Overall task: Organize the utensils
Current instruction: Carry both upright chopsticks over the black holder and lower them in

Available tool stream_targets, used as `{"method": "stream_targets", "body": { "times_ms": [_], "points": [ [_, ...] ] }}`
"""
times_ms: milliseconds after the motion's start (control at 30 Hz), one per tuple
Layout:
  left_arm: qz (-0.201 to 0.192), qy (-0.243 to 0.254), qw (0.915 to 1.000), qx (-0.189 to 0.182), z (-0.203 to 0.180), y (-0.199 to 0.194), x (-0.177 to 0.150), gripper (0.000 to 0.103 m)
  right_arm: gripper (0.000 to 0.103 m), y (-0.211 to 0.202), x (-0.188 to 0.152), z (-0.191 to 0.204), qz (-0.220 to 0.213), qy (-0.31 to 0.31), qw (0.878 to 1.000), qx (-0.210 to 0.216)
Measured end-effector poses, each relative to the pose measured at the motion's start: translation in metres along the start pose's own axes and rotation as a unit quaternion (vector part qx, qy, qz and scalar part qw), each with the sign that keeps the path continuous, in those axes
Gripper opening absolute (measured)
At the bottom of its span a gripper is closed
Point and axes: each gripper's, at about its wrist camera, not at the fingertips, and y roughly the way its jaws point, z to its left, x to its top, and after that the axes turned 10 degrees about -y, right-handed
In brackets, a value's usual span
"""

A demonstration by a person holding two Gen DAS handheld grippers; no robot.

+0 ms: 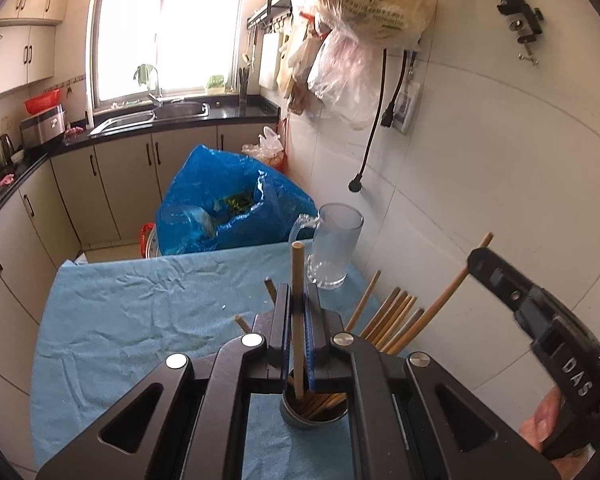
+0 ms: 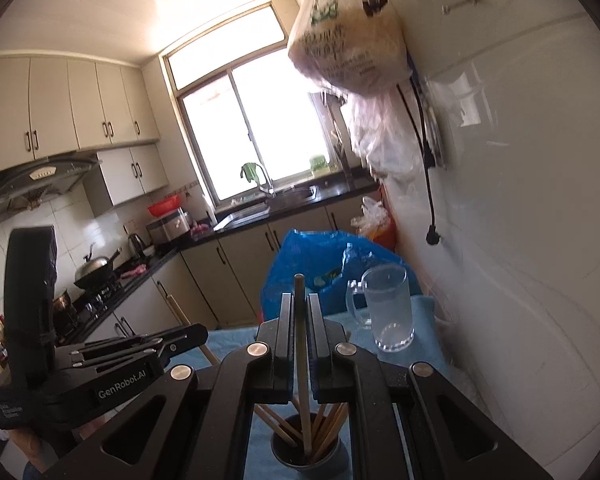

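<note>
On the blue cloth stands a dark round cup with several wooden chopsticks leaning out to the right. My left gripper is shut on one upright chopstick whose lower end dips into the cup. In the right wrist view, my right gripper is shut on another chopstick, its lower end inside the same cup. The right gripper also shows at the right of the left wrist view. The left gripper sits at the left of the right wrist view.
An empty glass mug stands on the cloth's far right corner by the tiled wall. A blue plastic bag bulges behind the table's far edge. Plastic bags hang on the wall above. Kitchen counters and a sink lie beyond.
</note>
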Motion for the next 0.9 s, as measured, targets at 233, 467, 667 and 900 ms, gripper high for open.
{"method": "stream_targets", "body": {
  "times_ms": [233, 467, 667, 900],
  "points": [
    [0.019, -0.008, 0.9998, 0.004, 0.013, 0.018, -0.021, 0.006, 0.006, 0.025, -0.028, -0.003, 0.04, 0.002, 0.999, -0.005],
    [0.027, -0.004, 0.9996, 0.007, 0.022, 0.028, -0.041, 0.006, 0.006, 0.036, -0.049, -0.01, 0.067, 0.013, 0.998, -0.008],
    [0.024, -0.001, 0.9997, 0.003, 0.025, 0.027, -0.047, 0.007, 0.006, 0.041, -0.057, -0.014, 0.078, 0.016, 0.997, -0.015],
    [0.02, 0.005, 0.9997, 0.009, 0.019, 0.028, -0.048, 0.007, 0.006, 0.042, -0.056, -0.015, 0.079, 0.013, 0.997, -0.021]
  ]
}}
